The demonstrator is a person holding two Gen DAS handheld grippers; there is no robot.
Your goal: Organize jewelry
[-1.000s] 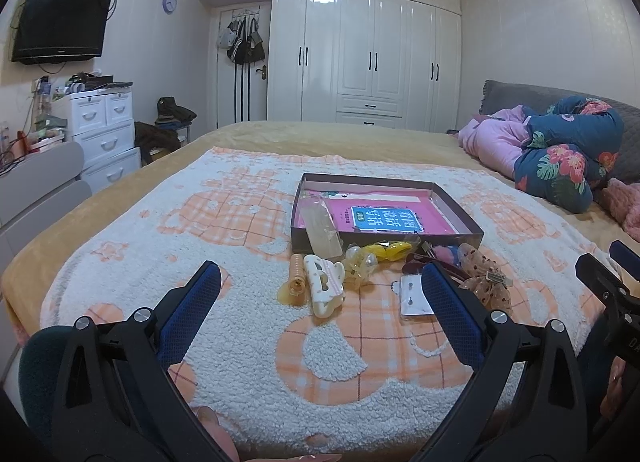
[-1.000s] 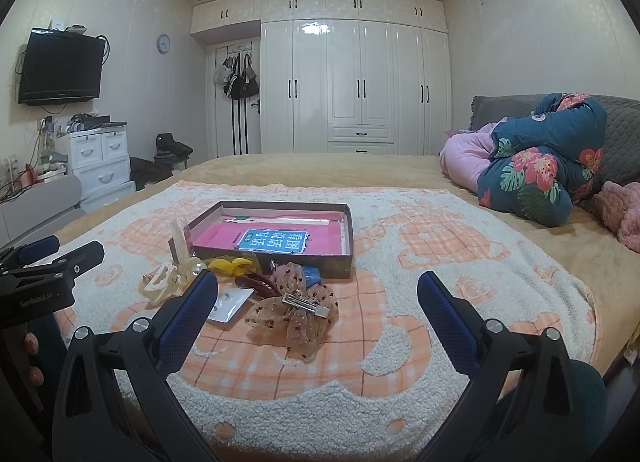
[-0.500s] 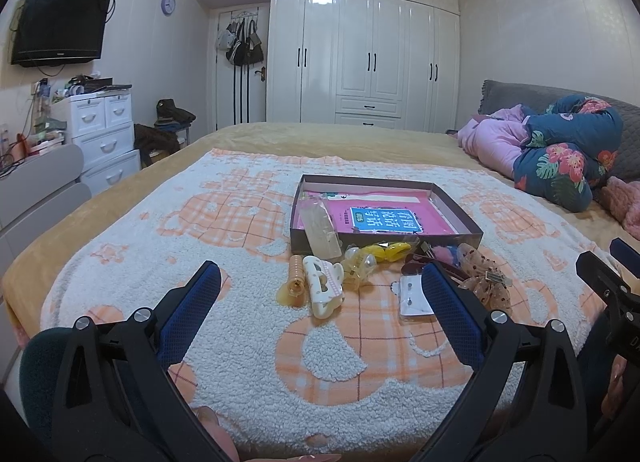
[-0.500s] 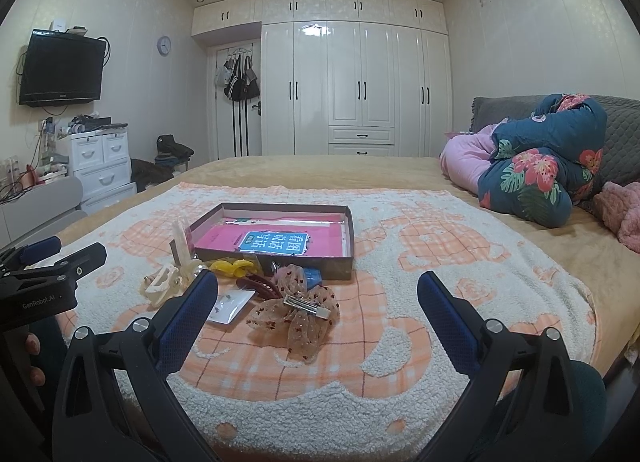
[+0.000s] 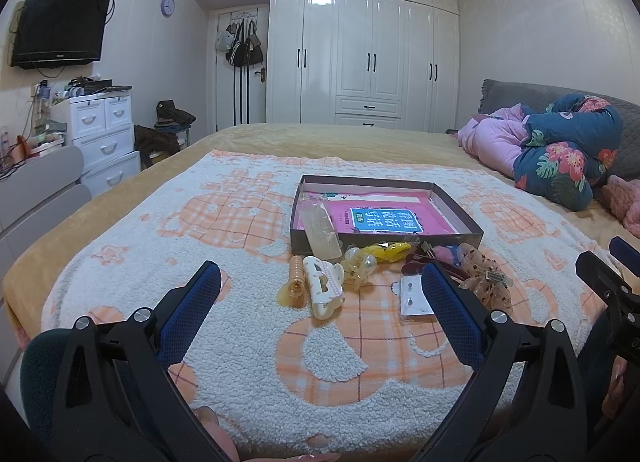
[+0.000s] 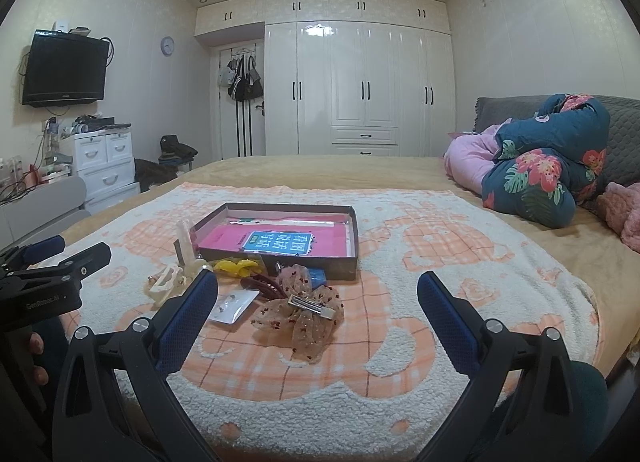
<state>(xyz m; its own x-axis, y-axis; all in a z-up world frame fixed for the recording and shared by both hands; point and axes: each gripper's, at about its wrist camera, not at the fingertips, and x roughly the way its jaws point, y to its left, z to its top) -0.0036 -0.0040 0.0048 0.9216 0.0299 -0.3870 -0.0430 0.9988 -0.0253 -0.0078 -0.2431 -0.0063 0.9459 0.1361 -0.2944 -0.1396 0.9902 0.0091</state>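
Observation:
A shallow grey box (image 5: 456, 238) (image 6: 276, 260) with a pink book inside lies on the blanket. Before it lie hair accessories: a white claw clip (image 5: 322, 286), an amber clip (image 5: 294, 282), a yellow clip (image 5: 390, 251) (image 6: 236, 266), a dark red clip (image 6: 262, 286), a dotted sheer bow clip (image 6: 308, 312) (image 5: 486, 282) and a small earring card (image 5: 412, 296) (image 6: 234, 304). My left gripper (image 5: 320, 290) is open and empty, near the white clip. My right gripper (image 6: 318, 302) is open and empty, above the bow.
An orange-and-white fleece blanket (image 5: 200, 230) covers the bed. Folded quilts (image 6: 536, 166) lie at the right by the headboard. A grey chair back (image 5: 36, 190) and white drawers (image 5: 104, 134) stand at the left. White wardrobes (image 6: 372, 86) fill the far wall.
Both grippers have stayed nearly still and open; the views have shifted only slightly. No object has moved.

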